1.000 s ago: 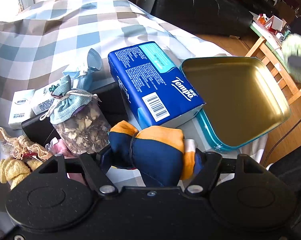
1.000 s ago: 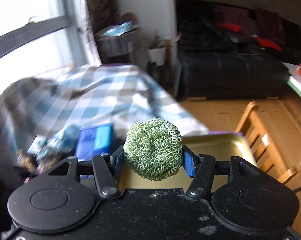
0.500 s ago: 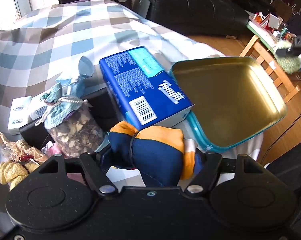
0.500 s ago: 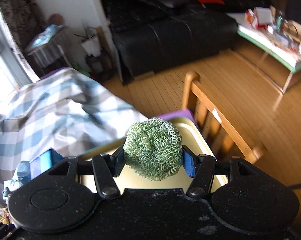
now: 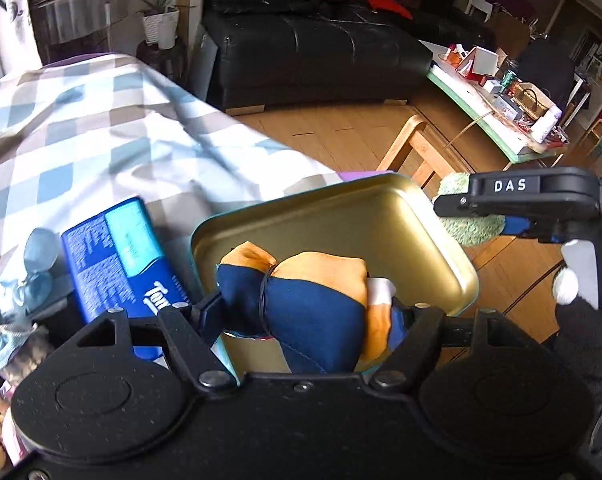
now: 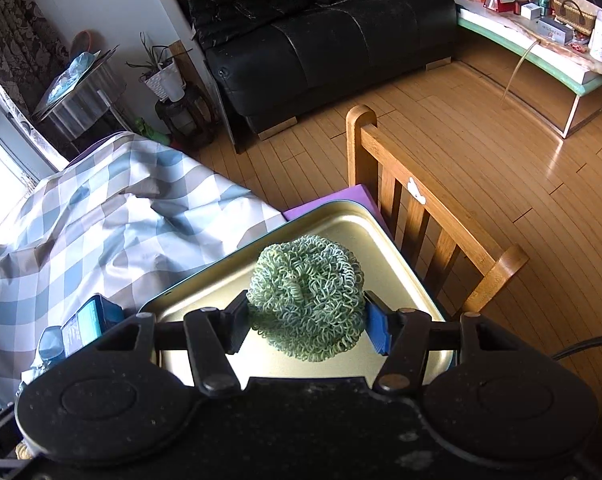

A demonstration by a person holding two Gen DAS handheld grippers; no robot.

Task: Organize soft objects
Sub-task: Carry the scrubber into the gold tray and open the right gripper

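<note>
Two soft things are pinched, one in each gripper. Left gripper (image 5: 307, 314) squeezes a stuffed navy and orange cloth pouch (image 5: 305, 300), tied with a dark band, over the gold metal tin tray (image 5: 401, 216); its jaws have just opened slightly. Right gripper (image 6: 307, 320) presses its fingers on a round green curly scrubber (image 6: 305, 300) above the same tray. The tray lies on a blue checked tablecloth (image 5: 101, 128), beside a blue Tempo tissue pack (image 5: 117, 256). A wooden chair (image 6: 421, 216) stands near on plank floor.
</note>
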